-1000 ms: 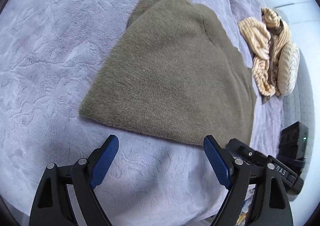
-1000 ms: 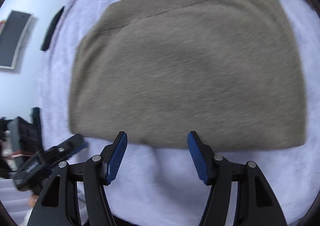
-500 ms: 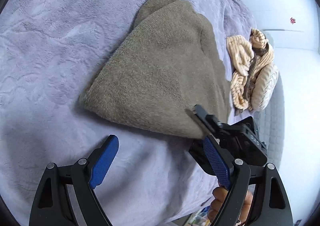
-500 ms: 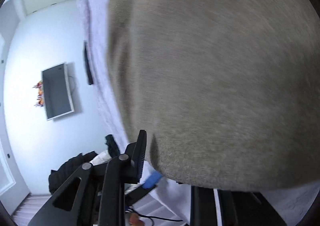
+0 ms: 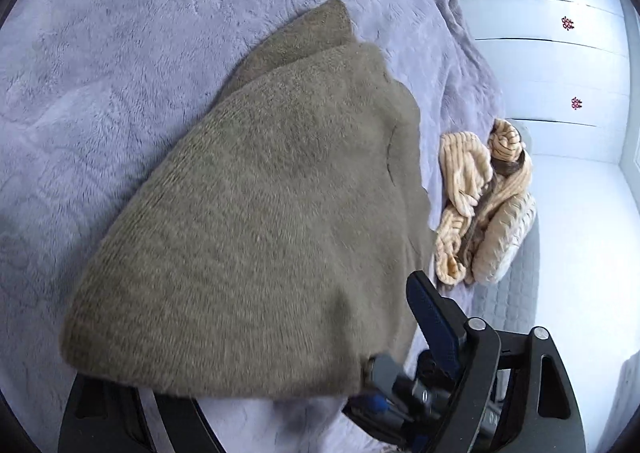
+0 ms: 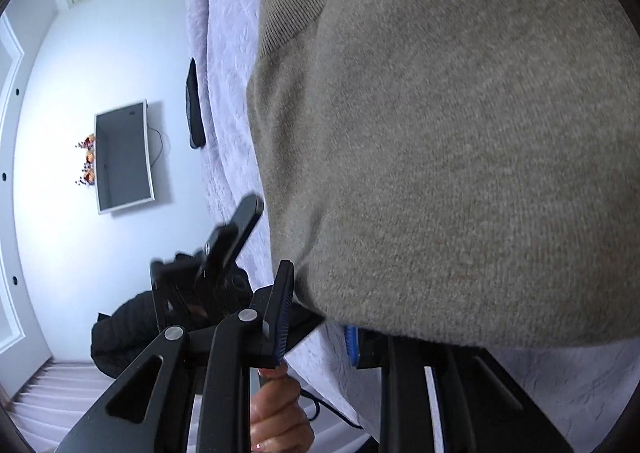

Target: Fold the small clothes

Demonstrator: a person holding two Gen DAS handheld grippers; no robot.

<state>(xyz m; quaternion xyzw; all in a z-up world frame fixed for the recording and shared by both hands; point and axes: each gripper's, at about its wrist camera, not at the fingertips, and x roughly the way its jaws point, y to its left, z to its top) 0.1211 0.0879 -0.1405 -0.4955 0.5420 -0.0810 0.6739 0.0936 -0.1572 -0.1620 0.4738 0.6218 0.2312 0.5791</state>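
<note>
A folded olive-brown knit sweater (image 5: 260,221) lies on the lilac bedspread (image 5: 100,65) and fills the right wrist view (image 6: 460,141). My left gripper (image 5: 280,365) is open, its jaws wide around the sweater's near edge; the left finger is hidden under the cloth, the right blue pad (image 5: 434,329) shows beside it. My right gripper (image 6: 316,329) is open at the same near edge, its left finger (image 6: 280,309) beside the hem, the right one mostly under the cloth. The other gripper (image 6: 224,249) shows close at its left.
A cream ribbed garment (image 5: 480,205) lies bunched at the bed's right edge. White drawers (image 5: 540,65) stand behind. A wall screen (image 6: 122,157) and a dark bundle (image 6: 120,333) are beyond the bed's left edge.
Both grippers have moved forward and down onto the sweater's near edge; the cloth now covers the left gripper's left finger and the right gripper's right finger. Both stay open.
</note>
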